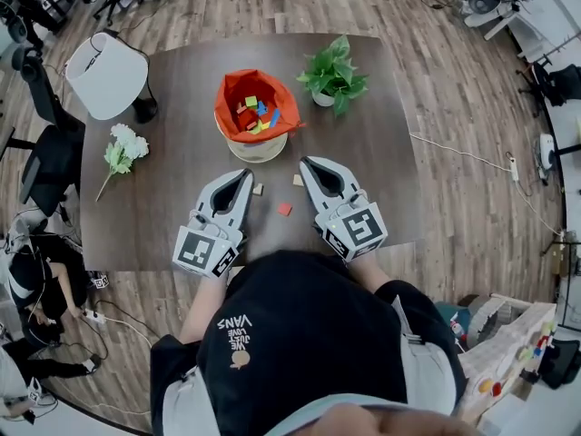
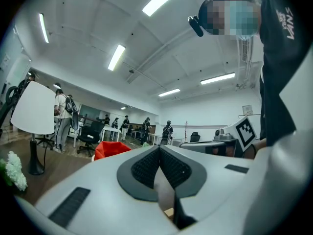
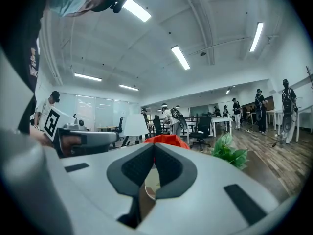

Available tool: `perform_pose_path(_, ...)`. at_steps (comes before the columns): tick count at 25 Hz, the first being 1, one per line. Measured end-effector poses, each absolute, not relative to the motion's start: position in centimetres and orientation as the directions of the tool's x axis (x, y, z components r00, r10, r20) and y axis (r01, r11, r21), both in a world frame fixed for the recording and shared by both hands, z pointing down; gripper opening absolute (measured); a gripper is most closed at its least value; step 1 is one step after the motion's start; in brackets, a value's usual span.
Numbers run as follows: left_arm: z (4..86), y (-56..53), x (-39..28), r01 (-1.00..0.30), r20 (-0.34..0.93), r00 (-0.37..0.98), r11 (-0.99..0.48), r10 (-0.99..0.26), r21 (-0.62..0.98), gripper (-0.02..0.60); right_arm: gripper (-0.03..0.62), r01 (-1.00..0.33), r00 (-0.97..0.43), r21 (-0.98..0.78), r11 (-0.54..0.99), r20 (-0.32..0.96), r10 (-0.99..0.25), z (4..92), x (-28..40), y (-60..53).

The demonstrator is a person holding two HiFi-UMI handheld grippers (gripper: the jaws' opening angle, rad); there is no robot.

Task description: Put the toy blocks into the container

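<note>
Left gripper (image 1: pixel 243 176): jaws pressed together, nothing pinched, held level over the table (image 1: pixel 172 207) and aimed at the container.
Right gripper (image 1: pixel 309 163): jaws closed tight as well, empty, level, just right of its partner.
Loose blocks: red block (image 1: pixel 284 209) lies between the two grippers; tan block (image 1: pixel 258 189) is just beside the left jaws; second tan block (image 1: pixel 298 180) is just beside the right jaws.
Container (image 1: pixel 257 151): orange-lined, just beyond both tips, with coloured blocks (image 1: pixel 258 114) piled inside.
Flanks: potted plant (image 1: pixel 333 75) to its right, white flowers (image 1: pixel 124 145) well off to the left.

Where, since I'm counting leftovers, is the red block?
Head view: the red block lies on the table between the left gripper and the right gripper.
</note>
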State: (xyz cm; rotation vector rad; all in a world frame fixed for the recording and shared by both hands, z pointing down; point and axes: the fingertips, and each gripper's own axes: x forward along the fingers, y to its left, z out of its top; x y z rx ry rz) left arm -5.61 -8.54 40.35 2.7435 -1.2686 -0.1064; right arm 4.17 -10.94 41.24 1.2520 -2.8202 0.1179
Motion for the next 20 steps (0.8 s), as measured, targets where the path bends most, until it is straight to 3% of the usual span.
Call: perform_pose_path(20, 41.0, -9.1, -4.8, -0.749, 0.002, 0.652, -0.644, -0.758, 0.156, 0.011, 0.017, -0.751, -0.650, -0.067, 0.657, 0.251, -0.717, 49.1, 4.4, -13.4)
